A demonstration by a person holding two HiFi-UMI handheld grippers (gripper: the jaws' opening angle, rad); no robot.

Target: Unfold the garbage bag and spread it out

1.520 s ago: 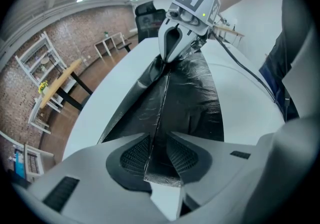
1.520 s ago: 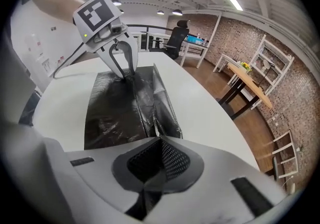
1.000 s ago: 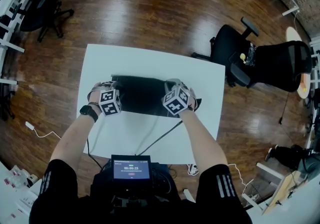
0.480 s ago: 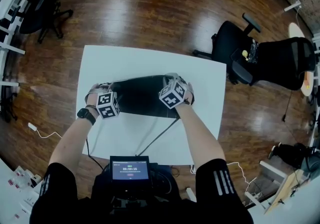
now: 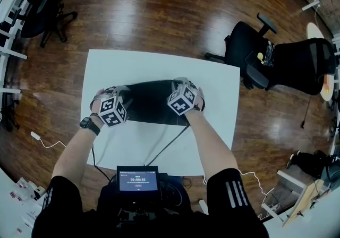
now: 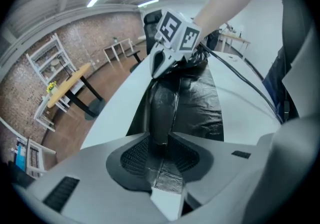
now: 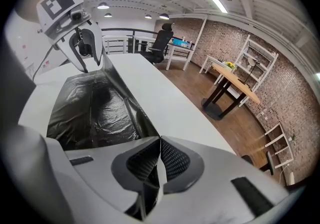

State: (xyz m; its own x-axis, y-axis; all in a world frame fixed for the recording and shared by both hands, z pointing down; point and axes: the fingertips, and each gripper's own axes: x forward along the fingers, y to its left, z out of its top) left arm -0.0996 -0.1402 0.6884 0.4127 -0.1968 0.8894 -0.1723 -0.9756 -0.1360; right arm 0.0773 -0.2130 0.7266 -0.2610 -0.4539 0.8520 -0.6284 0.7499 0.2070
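The black garbage bag (image 5: 151, 101) lies across the middle of the white bench (image 5: 159, 64), a long flattened strip running from left to right between the two hands. Its film is crinkled and glossy, and a raised fold runs along it from one pair of tongs to the other.

The left tongs (image 6: 160, 140) sit at the bag's left end, pointing steeply down. They have just been opening a little, yet a narrow upright fold of the bag stands between the ribbed pads (image 6: 135, 155) and touches both, so they are grasping the bag there.

The right tongs (image 7: 160, 140) sit at the bag's right end, near its far edge. They are clenched almost fully together, with a thin edge of the black film pinched between the pads; the film runs taut up to their tips.

A dark cable (image 5: 170, 146) runs over the near part of the bench towards a small screen (image 5: 139, 179) at the person's chest. A black office chair (image 5: 276, 61) stands on the wood floor to the right, well apart from the bench.
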